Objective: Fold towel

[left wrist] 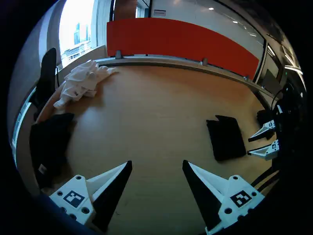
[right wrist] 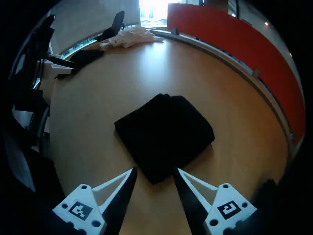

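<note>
Right gripper view shows your right gripper [right wrist: 154, 169], fingers spread, straddling the folded black towel's [right wrist: 164, 135] near corner on the table [right wrist: 234, 117], likely lined up to pinch; your left gripper [left wrist: 156, 161], also spread, hangs well apart.

The towel [right wrist: 164, 133] is black, the table [left wrist: 156, 105] light brown wood, the partition [left wrist: 176, 39] red, the crumpled cloth [left wrist: 82, 80] white.
</note>
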A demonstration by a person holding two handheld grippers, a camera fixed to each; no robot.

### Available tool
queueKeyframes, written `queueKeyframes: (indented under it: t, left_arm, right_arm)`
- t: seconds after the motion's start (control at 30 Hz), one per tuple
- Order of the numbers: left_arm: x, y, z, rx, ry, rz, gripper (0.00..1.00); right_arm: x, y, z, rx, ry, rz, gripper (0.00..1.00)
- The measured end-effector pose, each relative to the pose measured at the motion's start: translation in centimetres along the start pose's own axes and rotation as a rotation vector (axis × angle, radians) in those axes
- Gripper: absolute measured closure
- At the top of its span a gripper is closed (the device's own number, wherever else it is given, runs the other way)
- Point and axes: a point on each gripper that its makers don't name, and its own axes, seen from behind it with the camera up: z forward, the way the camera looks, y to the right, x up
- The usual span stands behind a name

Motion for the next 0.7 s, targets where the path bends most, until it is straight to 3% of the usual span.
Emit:
queueKeyframes:
  t: [0.37, 0.7]
  left_arm:
    - [-0.2, 0.1, -0.1, -0.002, -0.001, -0.002, 0.04]
    - [-0.4, 0.1, 0.0, -0.004, -0.004, -0.002, 0.05]
  right_arm:
    - [-2.3, -0.3, 0.5, 0.007, -0.048, 0.019, 0.34]
    - [-3.4, -0.6, 1.5, 0.009, -0.090, 0.047, 0.52]
